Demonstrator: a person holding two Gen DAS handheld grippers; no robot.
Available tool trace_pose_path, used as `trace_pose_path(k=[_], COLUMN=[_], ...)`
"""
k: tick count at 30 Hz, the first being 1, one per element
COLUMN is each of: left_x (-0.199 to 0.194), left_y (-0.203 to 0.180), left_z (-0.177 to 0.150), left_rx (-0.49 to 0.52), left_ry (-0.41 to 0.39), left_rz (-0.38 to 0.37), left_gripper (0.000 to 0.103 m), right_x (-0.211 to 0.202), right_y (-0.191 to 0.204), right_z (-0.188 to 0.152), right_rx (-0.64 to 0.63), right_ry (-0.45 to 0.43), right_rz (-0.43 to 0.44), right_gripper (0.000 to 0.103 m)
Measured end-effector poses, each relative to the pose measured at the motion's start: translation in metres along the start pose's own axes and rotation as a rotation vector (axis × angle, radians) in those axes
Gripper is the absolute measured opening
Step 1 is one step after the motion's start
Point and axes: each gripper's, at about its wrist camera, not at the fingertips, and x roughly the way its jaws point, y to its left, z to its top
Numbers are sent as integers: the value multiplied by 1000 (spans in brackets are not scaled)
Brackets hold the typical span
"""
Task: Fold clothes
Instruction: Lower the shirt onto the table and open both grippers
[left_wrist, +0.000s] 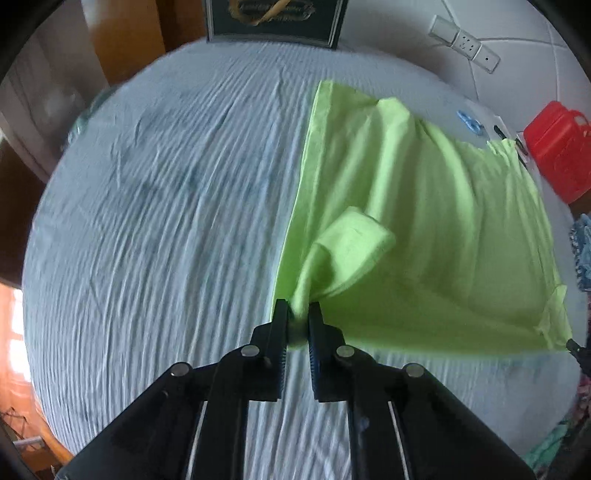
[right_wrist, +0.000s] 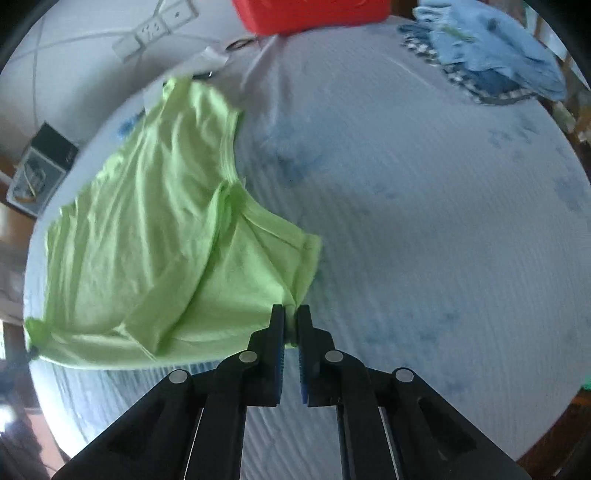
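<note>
**Both grippers pinching the green shirt**

Left gripper (left_wrist: 299, 308) is closed on bunched fabric near a sleeve of the green shirt (left_wrist: 424, 221); right gripper (right_wrist: 290, 312) is closed on the other sleeve's hem. The shirt lies spread between them on the bed (left_wrist: 166, 203), with open sheet on either side. Red container (left_wrist: 557, 147) sits by the far edge. Writing on the dark box (left_wrist: 277, 18) is unreadable. Blue clothes (right_wrist: 487, 48) are blurred.
</note>
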Motion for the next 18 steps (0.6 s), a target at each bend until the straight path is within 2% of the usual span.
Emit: trace_pose_path(k=[2,5,7,10,13,16,18], left_x=[8,22,18,2,-14,-19,-12], left_y=[9,24,34,43,37,14,-4], left_z=[-9,-17,-19,-15,-4,6,7], left_rx=[-6,-20,-32,-49,-49,-3,40], left_ry=[47,123,132,94,36,0,3], left_rz=[-6,40,69,99,49,-22,-38], left_gripper=[10,10,10,10,10,10,12], right_x=[-2,1,-6,-21,-28,-23,-13], right_y=[-12,-30,-40,-43,-16,21,43], right_z=[-2,-6,-10,-15,-15,-7,-5], right_rx=[10,23,55,59,-17,-81,-107], right_ry=[10,35,25,4,3,18,42], right_rz=[-46,-130,-100,-31,70,134,152], right_gripper=[6,7,7,7,9,23,24])
